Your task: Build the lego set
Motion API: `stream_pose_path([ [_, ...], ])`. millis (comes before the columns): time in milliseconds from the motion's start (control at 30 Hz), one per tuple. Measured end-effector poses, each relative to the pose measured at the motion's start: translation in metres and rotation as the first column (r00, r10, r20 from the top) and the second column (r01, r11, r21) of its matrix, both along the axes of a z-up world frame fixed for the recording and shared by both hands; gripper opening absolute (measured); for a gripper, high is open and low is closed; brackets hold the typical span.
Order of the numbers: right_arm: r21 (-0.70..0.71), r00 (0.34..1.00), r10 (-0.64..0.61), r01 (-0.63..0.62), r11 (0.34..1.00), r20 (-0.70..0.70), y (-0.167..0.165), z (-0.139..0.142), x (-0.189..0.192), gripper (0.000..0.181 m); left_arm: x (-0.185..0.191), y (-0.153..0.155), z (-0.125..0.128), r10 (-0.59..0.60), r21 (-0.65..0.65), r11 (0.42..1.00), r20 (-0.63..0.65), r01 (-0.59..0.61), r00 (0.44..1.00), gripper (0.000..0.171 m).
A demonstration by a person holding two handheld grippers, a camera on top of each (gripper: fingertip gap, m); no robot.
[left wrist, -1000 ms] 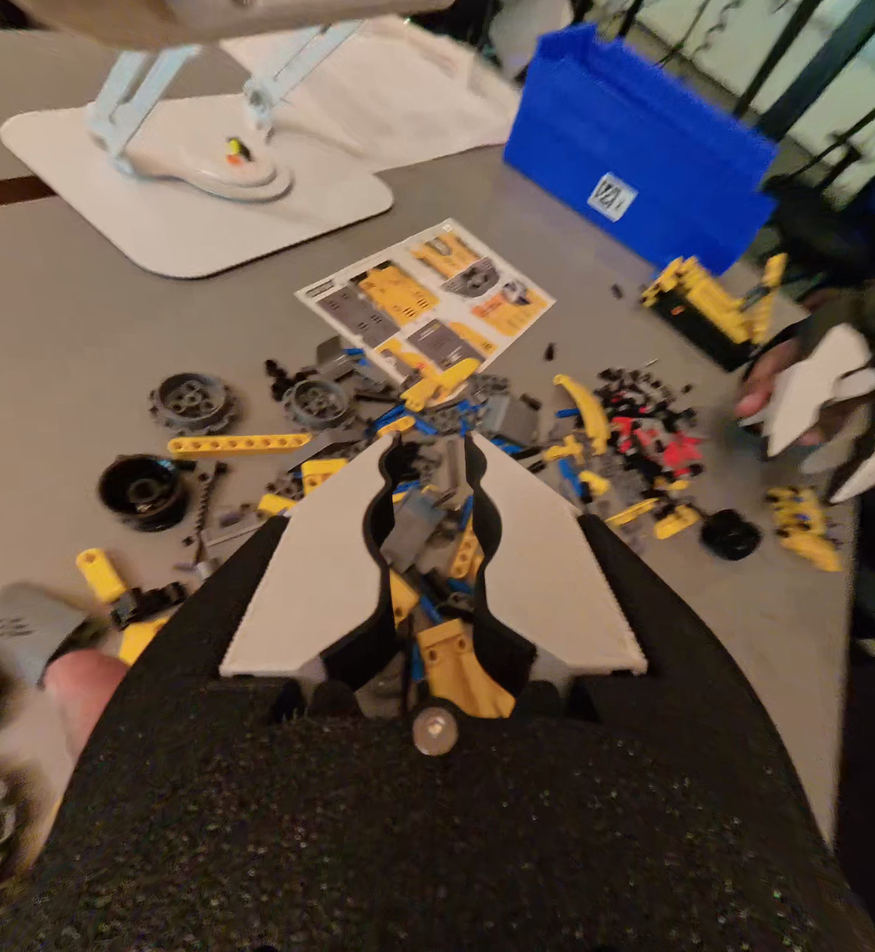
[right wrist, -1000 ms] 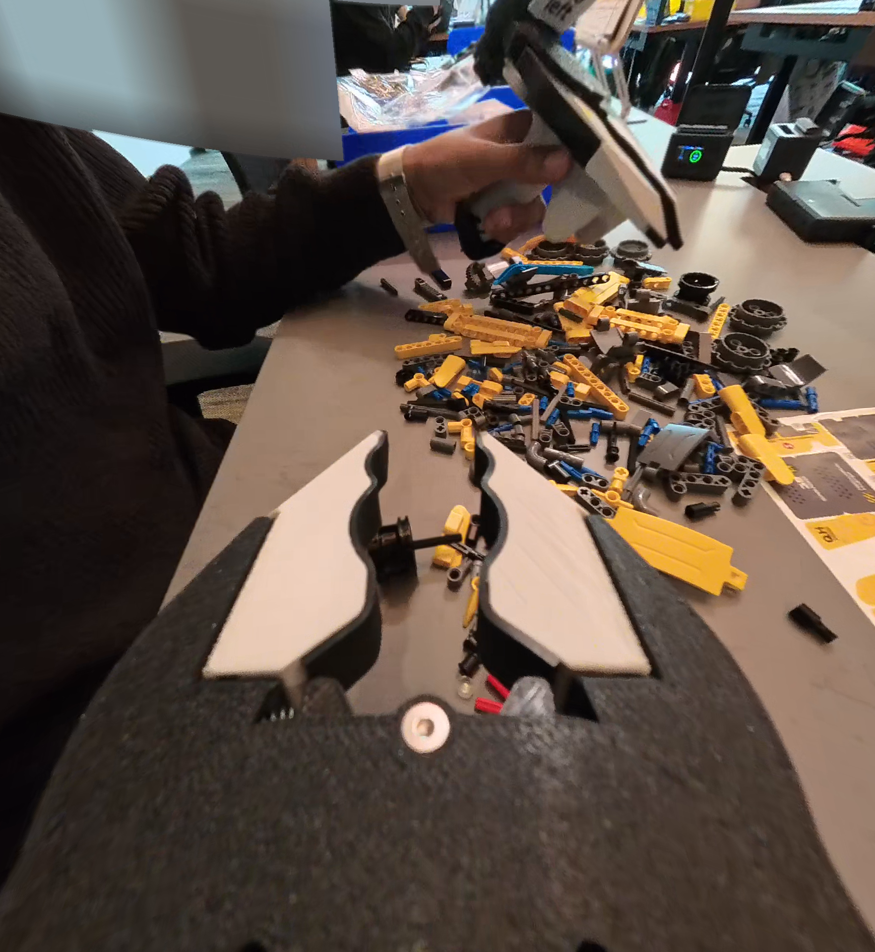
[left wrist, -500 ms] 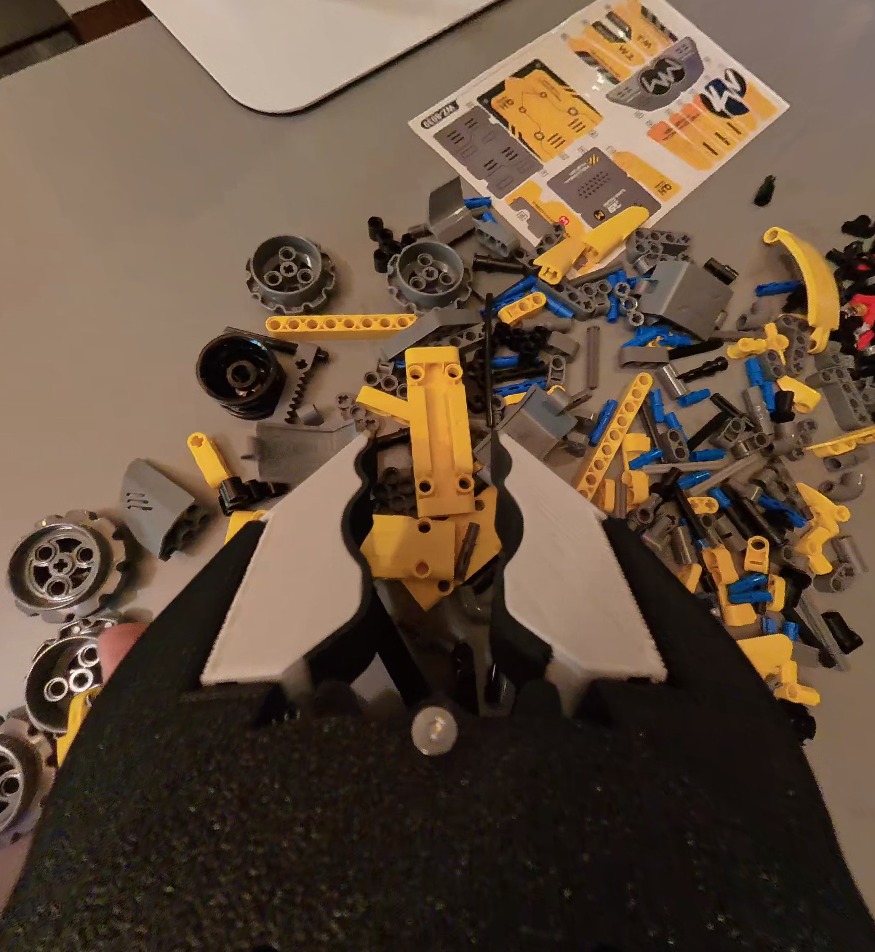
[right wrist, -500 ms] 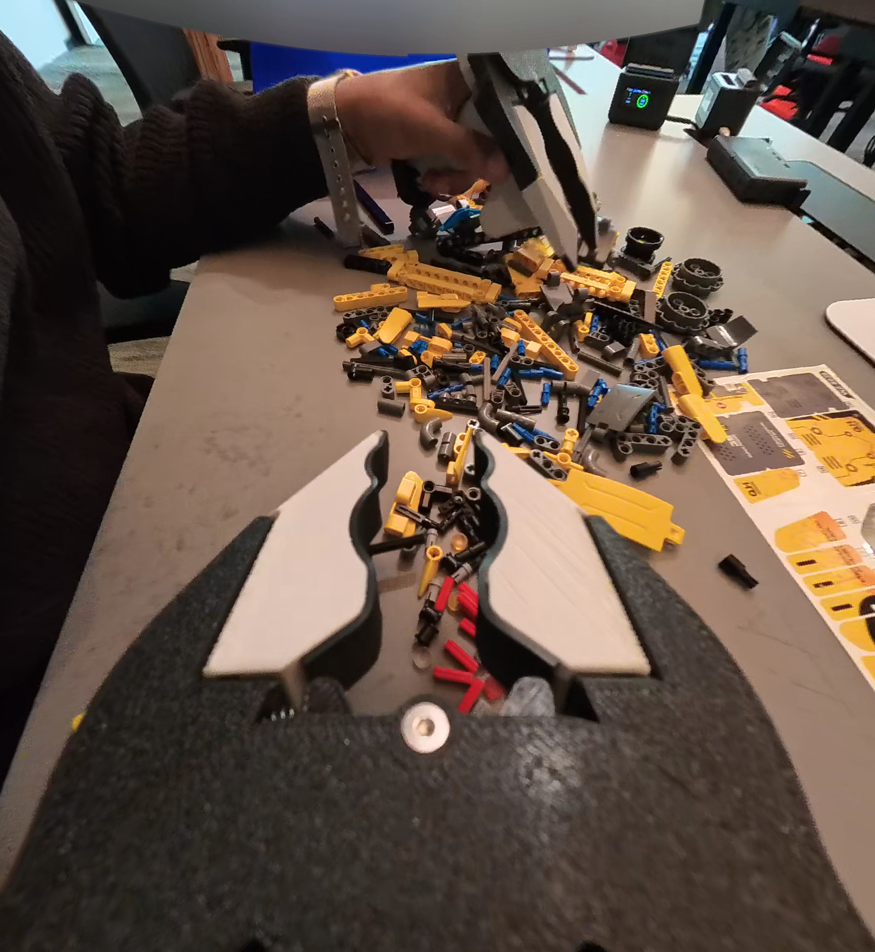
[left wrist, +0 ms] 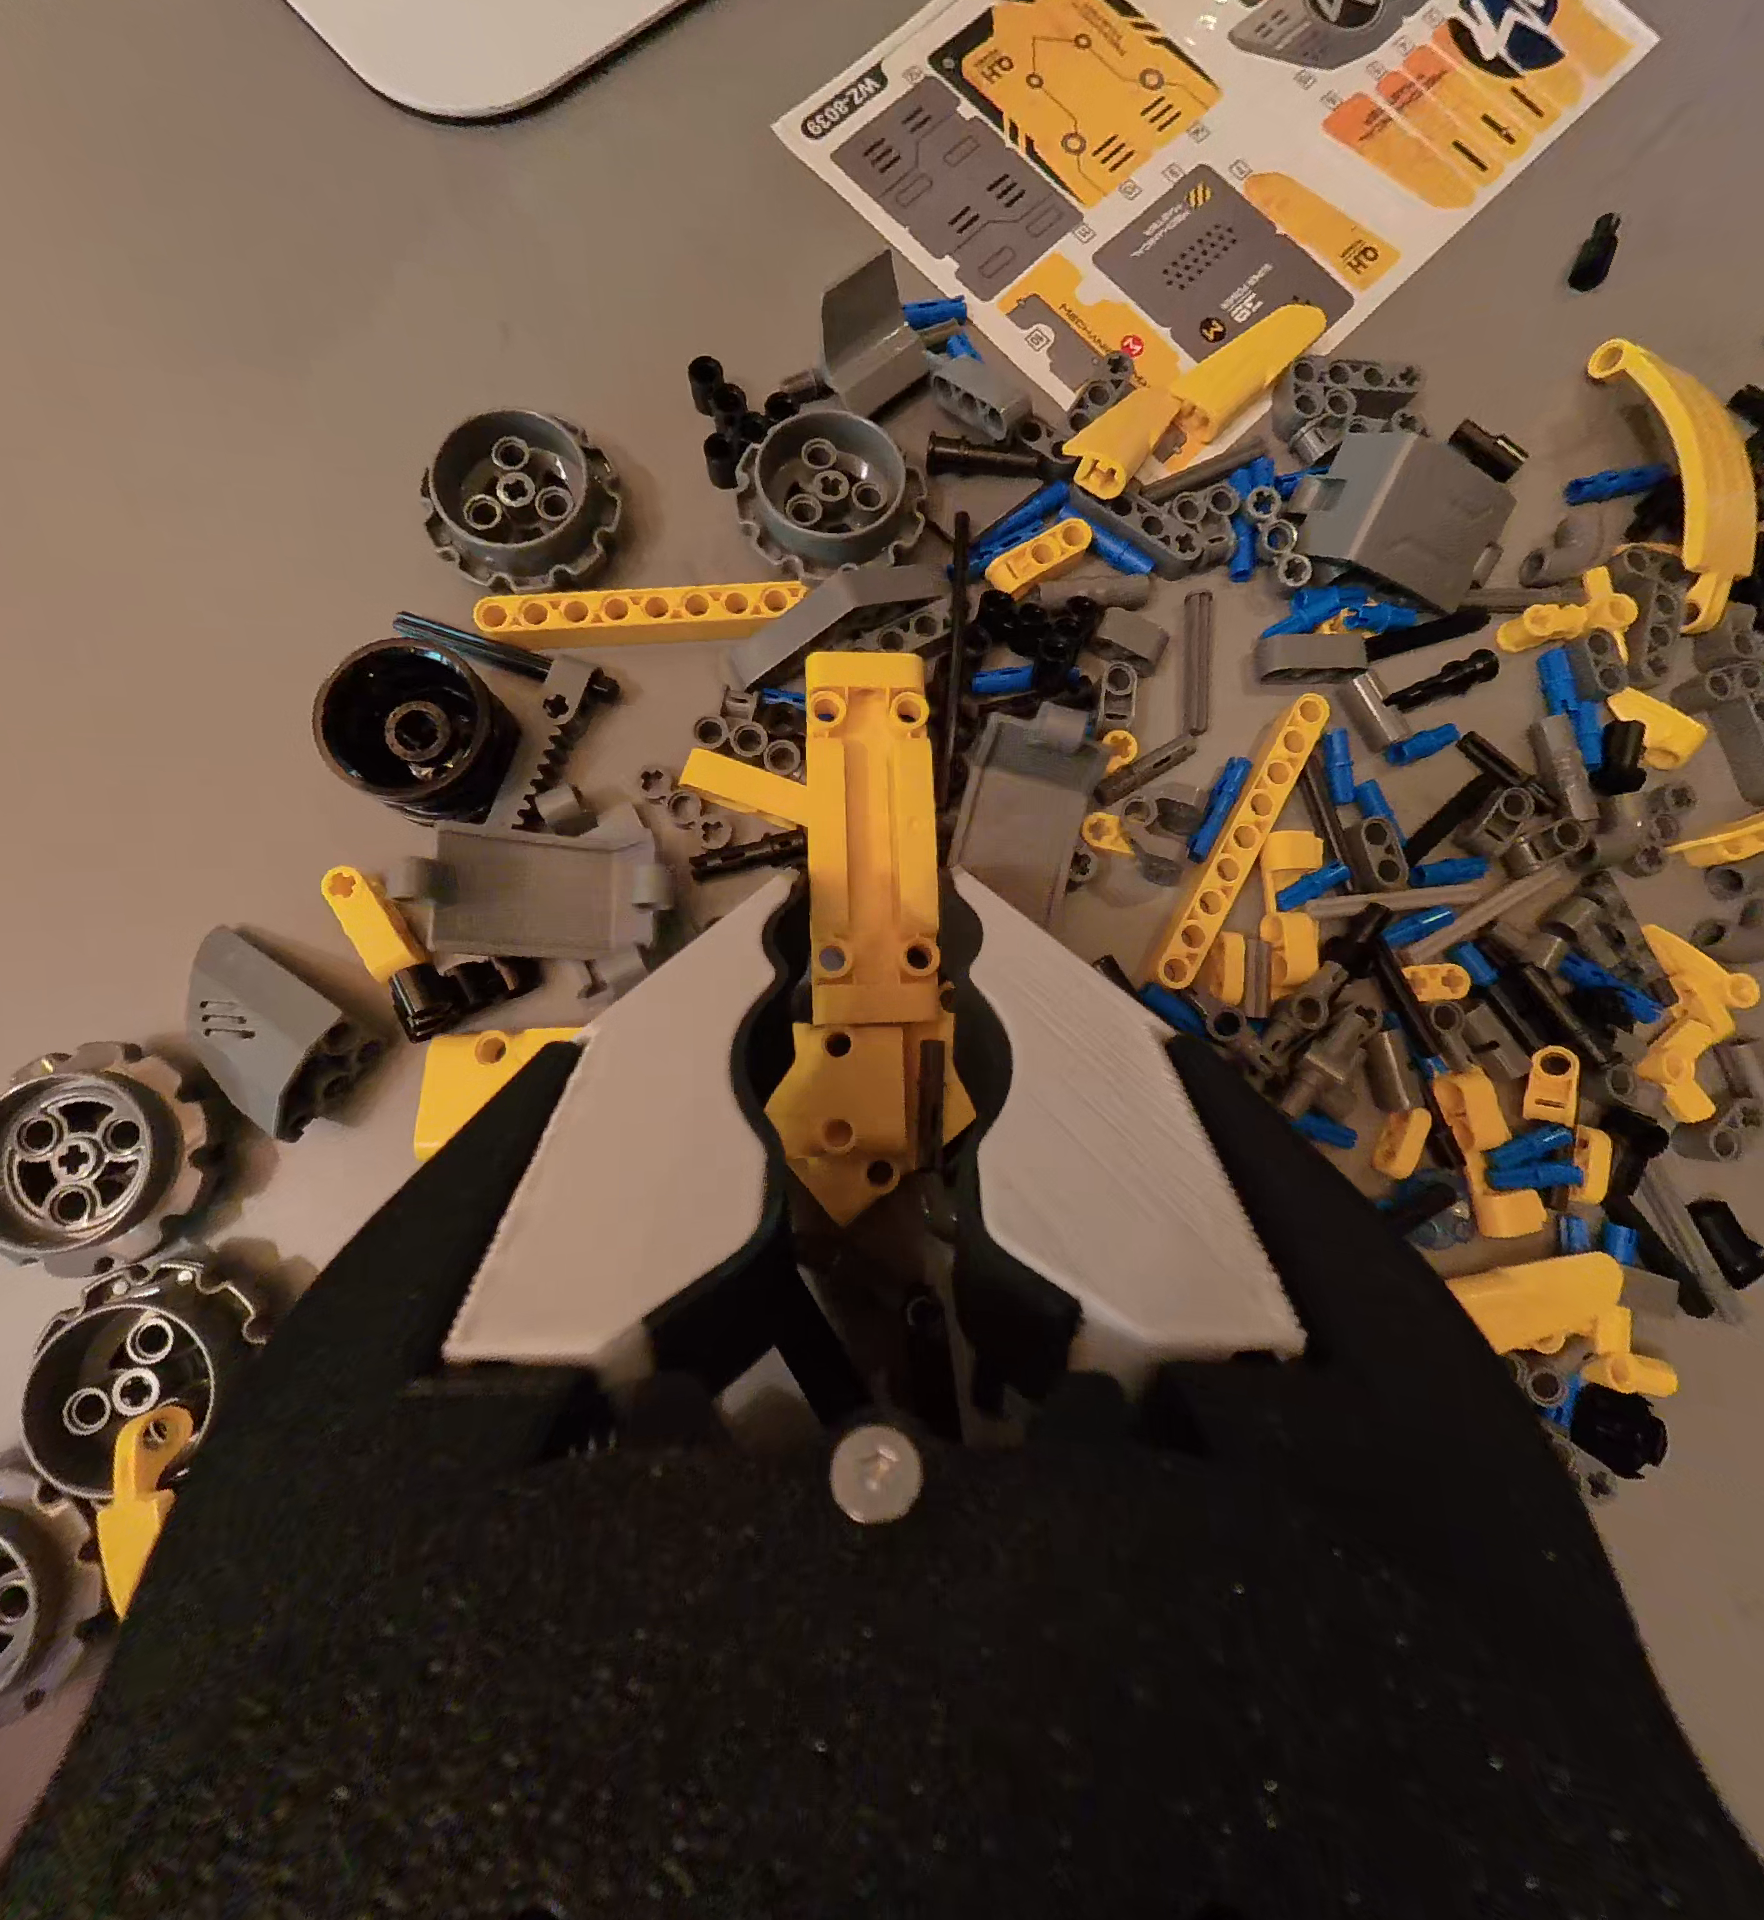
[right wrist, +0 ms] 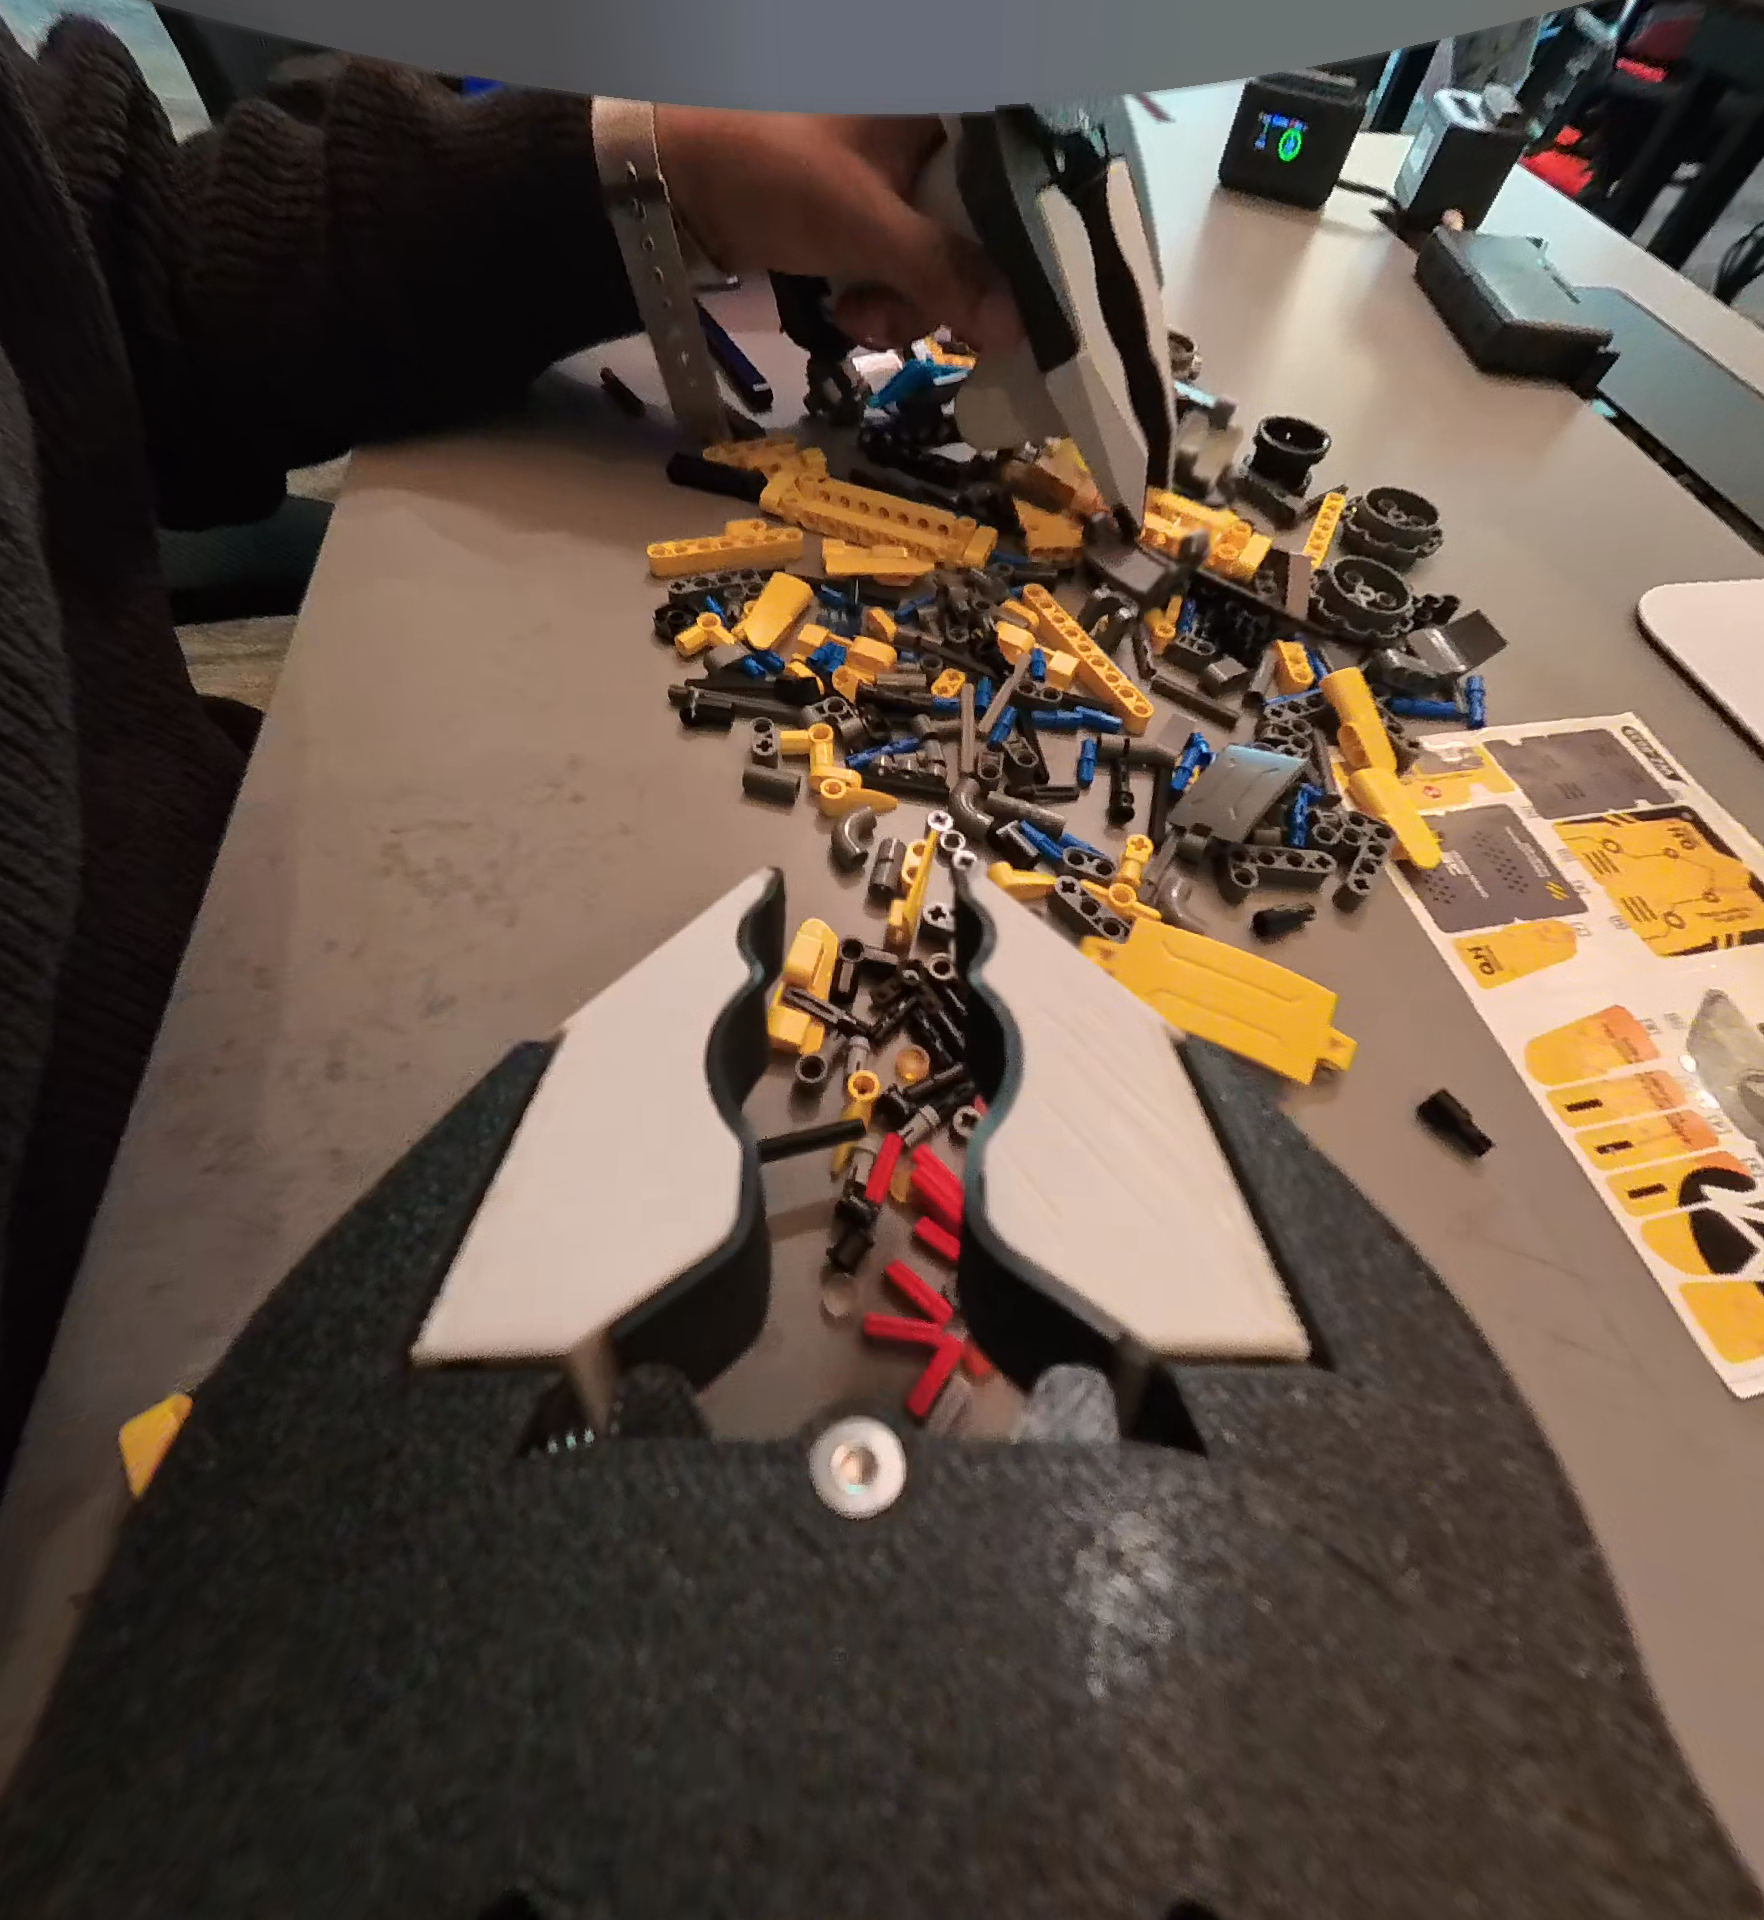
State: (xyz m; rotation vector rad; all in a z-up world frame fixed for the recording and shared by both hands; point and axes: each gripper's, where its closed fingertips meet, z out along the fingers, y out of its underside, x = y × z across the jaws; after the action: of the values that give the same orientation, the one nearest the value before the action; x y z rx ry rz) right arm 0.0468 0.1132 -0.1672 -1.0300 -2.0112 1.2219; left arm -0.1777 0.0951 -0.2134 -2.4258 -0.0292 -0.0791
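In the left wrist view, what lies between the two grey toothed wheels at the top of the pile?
A cluster of small black connector pegs sits between the two grey wheels, with bare table around it, seen in the left wrist view.

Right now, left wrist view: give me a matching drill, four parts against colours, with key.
Parts:
1. long plate between the left gripper tips
2. long beam with a row of holes
3. solid wheel hub
4. spoked wheel at the left edge

Colours:
A. silver
B. black
C. yellow, wide
D. yellow, narrow

Pairs: 1-C, 2-D, 3-B, 4-A
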Motion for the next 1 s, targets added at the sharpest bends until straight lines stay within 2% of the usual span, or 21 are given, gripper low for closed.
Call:
stream_pose_path([
  [167, 0.044, 1.0, 0.003, -0.004, 0.999, 0.02, -0.001, -0.007, 0.0, 0.032, -0.011, -0.002, 0.011, 0.036, 0.052, 0.998, -0.018, -0.035, 0.999, 0.024],
  [267, 0.053, 1.0, 0.002, -0.003, 0.999, 0.017, -0.001, -0.007, 0.001, 0.032, -0.041, -0.013, 0.021, 0.132, 0.082, 0.989, -0.07, -0.126, 0.989, 0.024],
  [400, 0.066, 1.0, -0.004, 0.003, 0.998, 0.018, 0.0, -0.008, 0.001, 0.032, -0.08, -0.031, 0.035, 0.262, 0.14, 0.958, -0.059, -0.252, 0.963, 0.024],
  [600, 0.083, 0.999, -0.012, 0.01, 0.997, 0.033, 0.003, -0.013, 0.0, 0.032, -0.122, -0.064, 0.028, 0.413, 0.095, 0.909, -0.086, -0.405, 0.907, 0.024],
  [800, 0.104, 0.999, -0.038, 0.035, 0.994, 0.022, 0.008, -0.013, -0.002, 0.029, -0.131, -0.071, 0.008, 0.428, 0.014, 0.903, -0.137, -0.43, 0.893, 0.024],
  [1000, 0.117, 0.999, -0.048, 0.047, 0.992, 0.0, 0.01, -0.01, -0.003, 0.027, -0.133, -0.069, 0.015, 0.439, 0.053, 0.898, -0.145, -0.436, 0.887, 0.024],
])
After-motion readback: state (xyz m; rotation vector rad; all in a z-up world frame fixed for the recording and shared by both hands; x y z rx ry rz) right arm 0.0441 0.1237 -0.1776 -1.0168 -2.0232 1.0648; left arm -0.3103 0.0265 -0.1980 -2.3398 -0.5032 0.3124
